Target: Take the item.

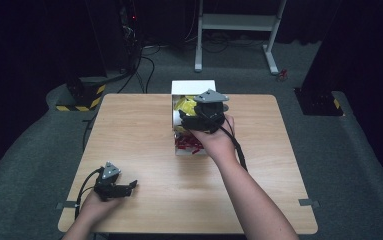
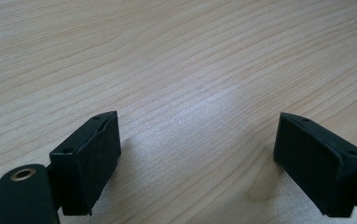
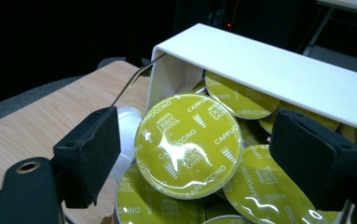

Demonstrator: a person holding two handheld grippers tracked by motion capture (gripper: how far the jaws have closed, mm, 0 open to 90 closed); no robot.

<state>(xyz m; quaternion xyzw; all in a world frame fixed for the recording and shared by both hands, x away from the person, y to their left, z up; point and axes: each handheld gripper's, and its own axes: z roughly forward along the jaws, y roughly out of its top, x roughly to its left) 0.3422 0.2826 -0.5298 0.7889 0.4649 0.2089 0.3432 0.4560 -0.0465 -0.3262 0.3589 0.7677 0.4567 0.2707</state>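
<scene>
A white box (image 3: pixel 264 65) lies open on the table and holds several yellow-green lidded coffee capsules. One capsule (image 3: pixel 188 144) stands tilted with its lid towards me, between the jaws of my right gripper (image 3: pixel 195 140). Those jaws stand wide: the left pad is near the capsule's edge, and a gap shows on the right side. In the high view the right gripper (image 1: pixel 189 120) hangs over the box (image 1: pixel 194 87) at the table's far middle. My left gripper (image 2: pixel 197 158) rests open on bare wood at the near left (image 1: pixel 126 188), with nothing between its pads.
Red capsules (image 1: pixel 189 142) fill the near end of the box. The wooden table (image 1: pixel 139 130) has free room to the left and right of the box. Beyond the far edge are a grey floor, cables and a white frame leg (image 1: pixel 271 55).
</scene>
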